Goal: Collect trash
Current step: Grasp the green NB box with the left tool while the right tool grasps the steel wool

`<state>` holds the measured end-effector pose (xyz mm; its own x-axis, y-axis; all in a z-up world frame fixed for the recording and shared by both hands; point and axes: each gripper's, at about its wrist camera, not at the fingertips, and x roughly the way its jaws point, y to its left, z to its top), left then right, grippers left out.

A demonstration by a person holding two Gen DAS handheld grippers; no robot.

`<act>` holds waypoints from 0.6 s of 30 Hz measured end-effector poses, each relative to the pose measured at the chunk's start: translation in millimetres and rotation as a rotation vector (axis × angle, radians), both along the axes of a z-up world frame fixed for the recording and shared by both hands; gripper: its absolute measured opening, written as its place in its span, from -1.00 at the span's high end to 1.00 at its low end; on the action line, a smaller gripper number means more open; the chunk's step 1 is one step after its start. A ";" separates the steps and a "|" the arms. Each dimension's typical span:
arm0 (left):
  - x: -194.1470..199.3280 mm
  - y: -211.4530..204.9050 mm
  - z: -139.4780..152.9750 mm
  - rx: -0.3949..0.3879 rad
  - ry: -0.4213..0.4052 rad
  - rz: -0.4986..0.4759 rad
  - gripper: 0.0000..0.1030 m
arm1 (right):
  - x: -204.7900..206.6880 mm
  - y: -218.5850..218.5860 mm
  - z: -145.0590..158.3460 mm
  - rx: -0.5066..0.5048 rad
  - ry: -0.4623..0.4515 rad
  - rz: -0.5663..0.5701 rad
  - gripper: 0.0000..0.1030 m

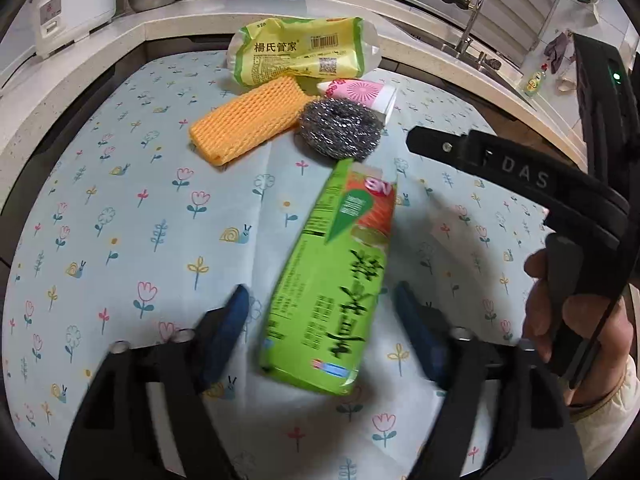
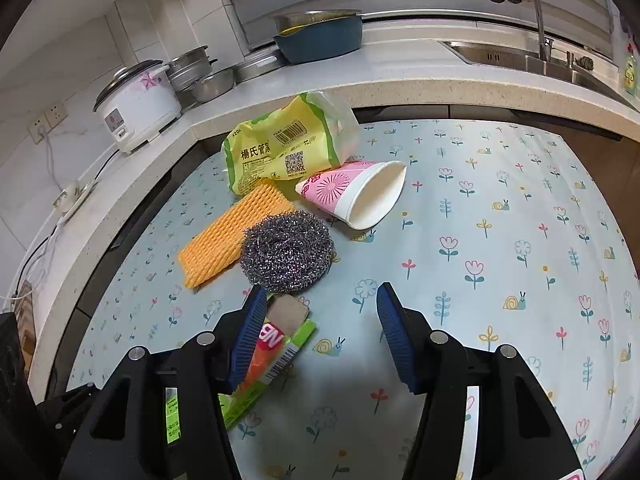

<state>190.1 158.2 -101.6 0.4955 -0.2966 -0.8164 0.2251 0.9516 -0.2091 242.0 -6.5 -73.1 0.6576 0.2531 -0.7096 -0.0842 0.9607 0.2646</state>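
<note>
A green drink carton (image 1: 328,272) lies lengthwise between the fingers of my left gripper (image 1: 320,290). It is blurred, and there is a gap to each blue pad, so the gripper is open. In the right wrist view the same carton (image 2: 276,344) lies on the cloth beside the left finger of my right gripper (image 2: 320,292), which is open and holds nothing. Just beyond lie a steel scourer (image 2: 286,250), an orange foam net (image 2: 232,236), a pink paper cup (image 2: 352,192) on its side and a yellow-green package (image 2: 280,148).
The floral tablecloth (image 1: 120,200) runs up to a stone counter (image 2: 400,80). On the counter stand a rice cooker (image 2: 136,108), metal pots and a blue basin (image 2: 320,40). A sink with a tap (image 2: 532,8) is at the far right. A hand (image 1: 576,320) holds the right gripper's handle.
</note>
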 end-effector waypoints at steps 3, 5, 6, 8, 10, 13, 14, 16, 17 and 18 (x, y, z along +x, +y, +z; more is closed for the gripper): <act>4.2 -7.5 -5.1 0.006 0.012 0.011 -0.69 | -1.2 -0.9 1.1 -0.006 0.000 0.000 -0.09; 8.7 -9.1 -13.1 0.017 0.033 0.018 -0.69 | 0.1 -1.2 2.1 -0.007 0.000 0.004 -0.10; 11.7 -11.8 -17.3 0.028 0.042 0.018 -0.68 | 1.2 -0.4 2.3 -0.011 -0.001 0.007 -0.11; 13.0 -16.3 -19.1 0.052 0.020 0.024 -0.62 | 3.9 1.0 1.9 -0.018 0.000 0.015 -0.11; 15.5 -18.3 -17.3 0.059 0.012 0.017 -0.37 | 7.6 3.8 0.5 -0.019 0.005 0.023 -0.11; 20.1 -14.3 -12.5 0.027 0.022 0.027 -0.17 | 14.1 8.9 -2.2 -0.011 0.013 0.037 -0.11; 20.4 -12.2 -10.6 0.025 0.017 0.035 -0.13 | 16.3 11.2 -2.8 -0.006 0.015 0.042 -0.11; 19.1 -8.9 -6.7 0.023 0.009 0.039 -0.07 | 21.5 16.2 -4.1 -0.008 0.016 0.053 -0.11; 18.3 -6.7 -5.3 0.021 0.008 0.043 -0.05 | 25.0 19.0 -4.6 -0.008 0.017 0.058 -0.11; 17.8 -4.4 -4.3 0.023 0.007 0.046 -0.04 | 28.5 22.2 -5.0 -0.006 0.017 0.063 -0.12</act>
<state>207.9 153.9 -105.9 0.5025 -0.2551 -0.8261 0.1796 0.9654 -0.1889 270.5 15.7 -78.1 0.6282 0.2889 -0.7225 -0.1397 0.9553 0.2606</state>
